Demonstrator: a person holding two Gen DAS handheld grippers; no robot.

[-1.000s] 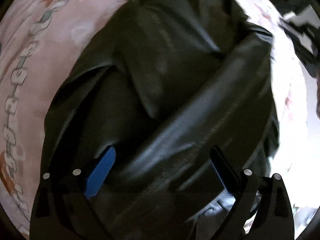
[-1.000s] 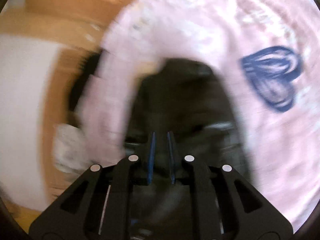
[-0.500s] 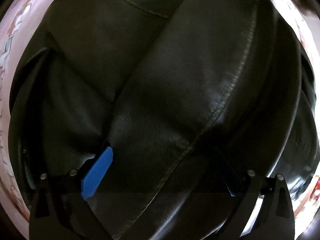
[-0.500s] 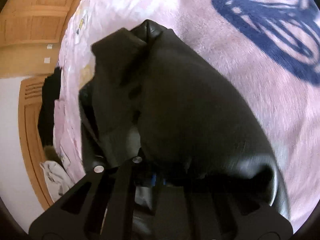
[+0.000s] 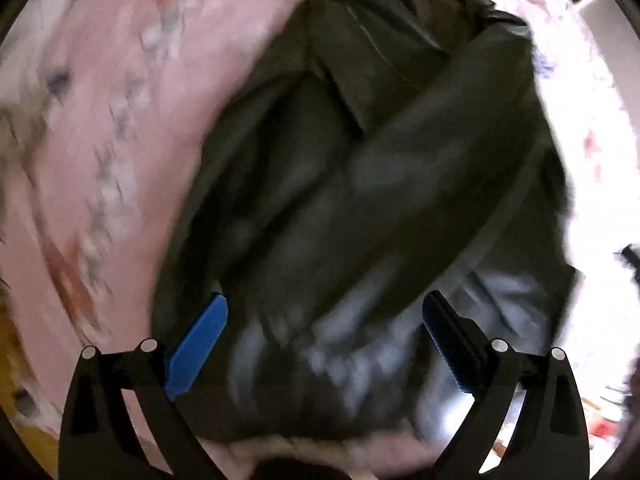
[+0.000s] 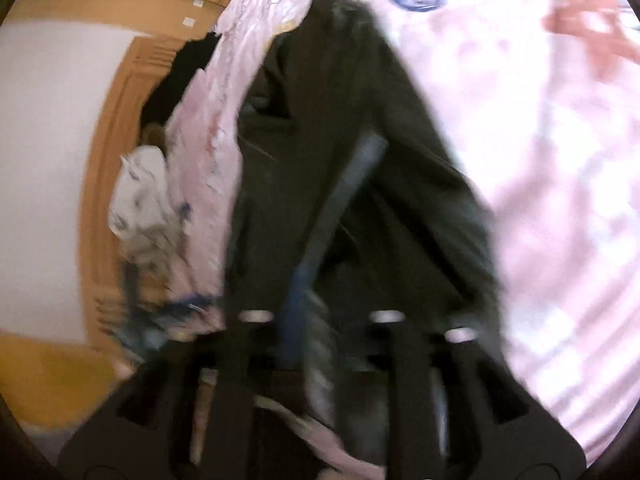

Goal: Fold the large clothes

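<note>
Nearest you in the left wrist view, your left gripper point(image 5: 324, 344) stands wide apart, its blue pad point(image 5: 196, 354) at lower left and the dark finger at lower right, with nothing between them; it hovers over the black leather jacket point(image 5: 380, 200), probably so that you can pick a fresh edge. In the right wrist view, your right gripper point(image 6: 316, 332) sits at the bottom centre, heavily blurred. Its fingers look close together with dark material around them, but you cannot tell whether they grip the jacket point(image 6: 340, 140).

Beyond both tools the jacket fills the centre of each frame, bunched lengthways with a sleeve lying diagonally, so the fold looks only partly done. It rests on the pink patterned bedspread point(image 5: 100, 120). Farthest off, at upper left of the right view, stands wooden furniture point(image 6: 104, 128) with pale cloth point(image 6: 140, 192) beside it.
</note>
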